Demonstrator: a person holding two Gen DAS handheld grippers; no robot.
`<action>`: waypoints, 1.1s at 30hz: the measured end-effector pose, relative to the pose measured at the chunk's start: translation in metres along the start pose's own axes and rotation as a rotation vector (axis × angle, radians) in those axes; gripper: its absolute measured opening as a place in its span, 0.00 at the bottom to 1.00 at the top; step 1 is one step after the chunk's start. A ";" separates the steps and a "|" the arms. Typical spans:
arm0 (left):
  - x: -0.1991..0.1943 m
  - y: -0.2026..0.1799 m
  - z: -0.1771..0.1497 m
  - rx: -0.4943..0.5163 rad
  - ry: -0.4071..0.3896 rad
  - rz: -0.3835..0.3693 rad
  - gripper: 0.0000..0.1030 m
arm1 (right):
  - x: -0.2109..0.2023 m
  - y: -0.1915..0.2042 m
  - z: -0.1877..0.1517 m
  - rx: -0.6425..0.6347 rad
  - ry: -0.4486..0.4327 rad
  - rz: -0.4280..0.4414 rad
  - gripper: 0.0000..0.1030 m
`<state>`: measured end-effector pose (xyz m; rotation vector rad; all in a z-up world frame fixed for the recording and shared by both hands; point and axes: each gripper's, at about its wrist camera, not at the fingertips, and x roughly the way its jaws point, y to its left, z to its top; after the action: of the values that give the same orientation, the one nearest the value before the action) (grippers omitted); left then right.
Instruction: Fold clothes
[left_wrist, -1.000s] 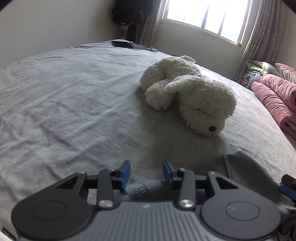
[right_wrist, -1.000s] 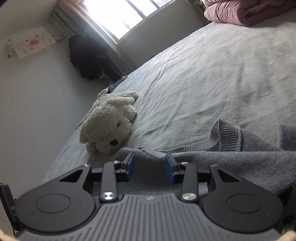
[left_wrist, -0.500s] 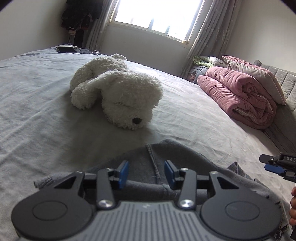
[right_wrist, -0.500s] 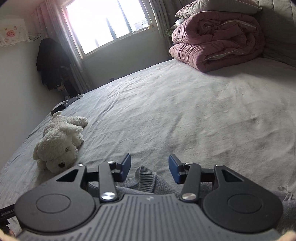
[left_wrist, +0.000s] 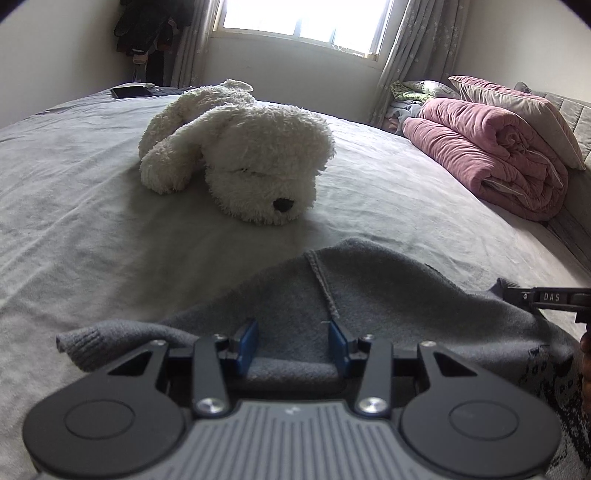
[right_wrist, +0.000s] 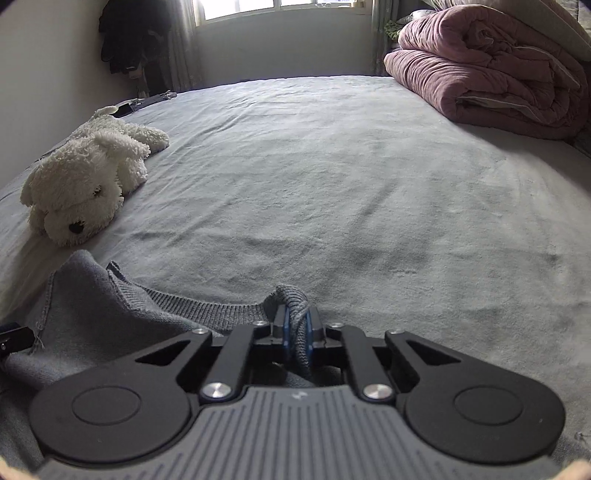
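A grey knit sweater (left_wrist: 369, 295) lies crumpled at the near edge of the grey bed sheet (left_wrist: 74, 192). My left gripper (left_wrist: 293, 347) is open and low over it, with a fold of the fabric lying between the blue pads. In the right wrist view my right gripper (right_wrist: 297, 328) is closing its jaws, and the pads pinch the ribbed edge of the sweater (right_wrist: 110, 314). One black finger of the right gripper (left_wrist: 546, 297) shows at the sweater's right end in the left wrist view.
A white plush dog (left_wrist: 251, 162) lies on the bed just beyond the sweater, at far left (right_wrist: 85, 173) in the right wrist view. A rolled pink quilt (left_wrist: 491, 147) and pillow sit at the right edge. A dark flat device (left_wrist: 129, 91) rests at the far corner.
The right gripper's jaws went from wide apart to pinched on the sweater's ribbed edge. The left gripper stayed open and came in lower over the sweater body.
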<state>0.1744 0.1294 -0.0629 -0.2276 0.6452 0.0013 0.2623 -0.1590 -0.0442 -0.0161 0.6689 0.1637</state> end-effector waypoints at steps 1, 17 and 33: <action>0.000 0.001 0.000 -0.003 0.000 -0.002 0.42 | -0.002 0.000 0.004 -0.017 -0.035 -0.038 0.09; -0.012 0.015 0.009 -0.050 0.003 -0.015 0.42 | 0.060 -0.014 0.026 -0.022 -0.025 -0.185 0.12; -0.037 0.077 0.024 -0.183 0.082 0.149 0.38 | -0.023 0.040 0.013 0.005 -0.028 0.118 0.30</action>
<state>0.1530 0.2121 -0.0384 -0.3572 0.7434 0.1959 0.2463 -0.1216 -0.0179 0.0307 0.6428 0.2757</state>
